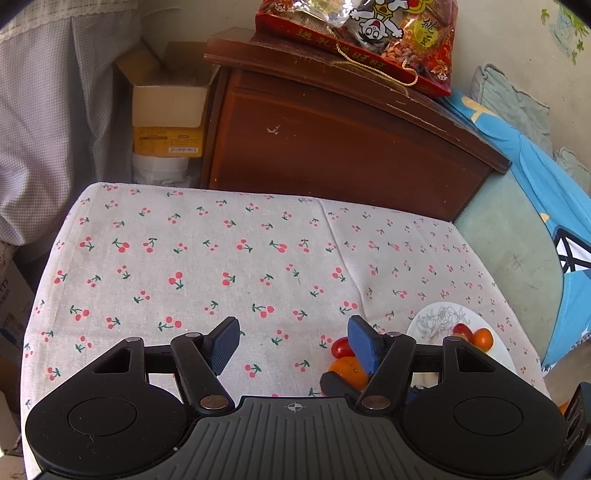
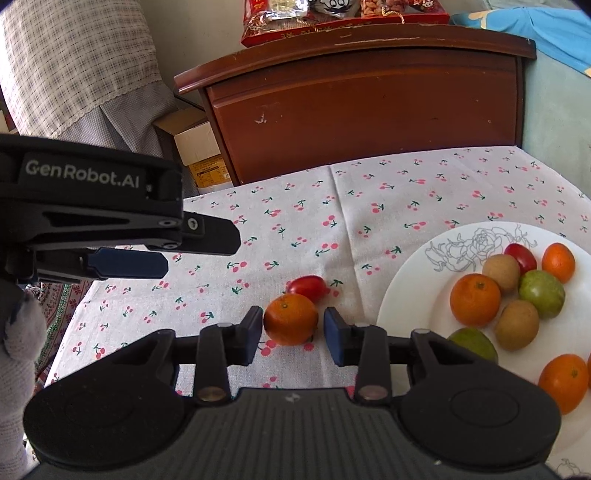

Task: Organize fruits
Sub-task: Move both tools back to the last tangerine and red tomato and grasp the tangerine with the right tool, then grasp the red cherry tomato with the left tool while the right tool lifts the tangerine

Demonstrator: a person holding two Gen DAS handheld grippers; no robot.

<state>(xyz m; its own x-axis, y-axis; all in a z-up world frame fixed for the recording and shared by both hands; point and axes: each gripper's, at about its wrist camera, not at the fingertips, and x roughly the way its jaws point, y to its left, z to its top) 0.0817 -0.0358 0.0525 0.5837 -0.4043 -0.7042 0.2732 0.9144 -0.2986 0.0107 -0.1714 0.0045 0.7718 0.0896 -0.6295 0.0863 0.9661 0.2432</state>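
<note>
A small orange [image 2: 291, 318] lies on the cherry-print tablecloth [image 2: 258, 229], between the open fingers of my right gripper [image 2: 293, 332]; the left pad [image 2: 254, 328] is at its side, the right pad [image 2: 334, 339] slightly apart. A red cherry tomato [image 2: 307, 287] lies just behind it. A white plate [image 2: 406, 295] to the right holds several oranges, brown and green fruits and a tomato. My left gripper [image 1: 291, 341] is open and empty above the cloth; the orange [image 1: 347, 371], the tomato [image 1: 340, 347] and the plate [image 1: 424, 325] show past its right finger.
A dark wooden cabinet [image 2: 362, 103] stands behind the table with a red snack bag [image 1: 369, 33] on top. Cardboard boxes [image 1: 170, 107] sit beside it on the left. A blue and green bed cover [image 1: 517, 229] lies to the right of the table.
</note>
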